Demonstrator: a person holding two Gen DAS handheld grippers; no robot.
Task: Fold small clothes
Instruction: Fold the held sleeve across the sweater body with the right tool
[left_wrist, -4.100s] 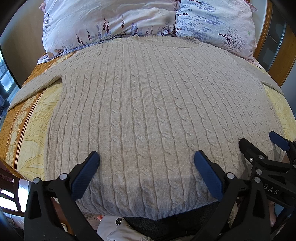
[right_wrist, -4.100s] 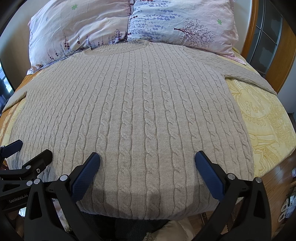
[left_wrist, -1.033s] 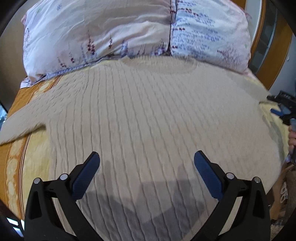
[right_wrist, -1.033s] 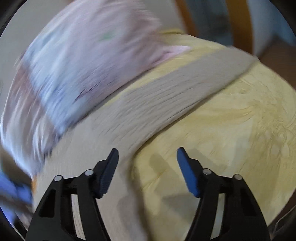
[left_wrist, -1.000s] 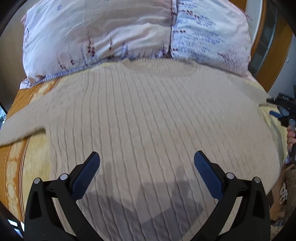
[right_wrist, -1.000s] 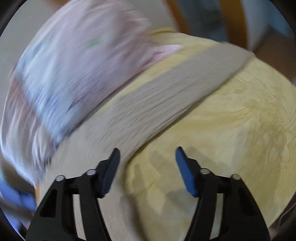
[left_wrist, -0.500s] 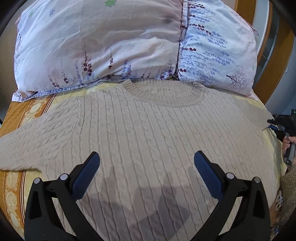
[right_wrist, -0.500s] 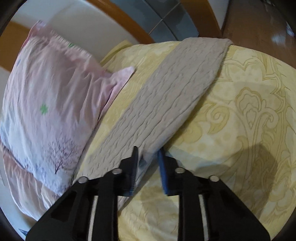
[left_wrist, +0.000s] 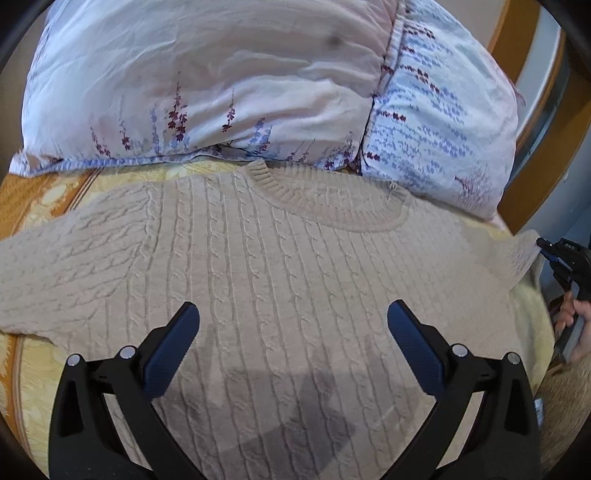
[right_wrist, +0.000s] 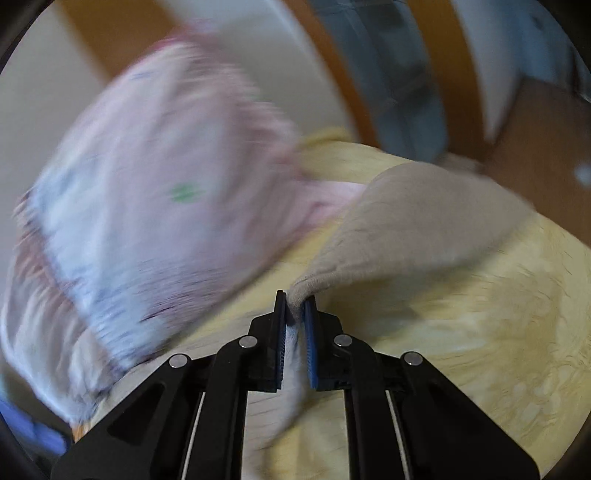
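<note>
A beige cable-knit sweater (left_wrist: 280, 280) lies flat, front up, on a yellow patterned bed, its collar toward the pillows. My left gripper (left_wrist: 291, 328) is open and empty, hovering over the sweater's chest. The sweater's left sleeve (left_wrist: 55, 273) stretches out to the left. My right gripper (right_wrist: 295, 314) is shut on the edge of the sweater's right sleeve (right_wrist: 406, 229) and lifts it off the sheet. The right gripper also shows at the far right of the left wrist view (left_wrist: 565, 258), at the raised sleeve (left_wrist: 517, 254).
Two floral pillows (left_wrist: 221, 85) (left_wrist: 436, 122) lie at the head of the bed, just past the collar. The yellow bedsheet (right_wrist: 480, 332) lies under the sleeve. A wooden bed frame (left_wrist: 532, 162) and a glass-panelled door (right_wrist: 388, 74) stand at the right.
My right gripper has closed on the right sleeve's edge and raised it; that view is blurred by motion. My left gripper has moved up the sweater toward the collar, still open.
</note>
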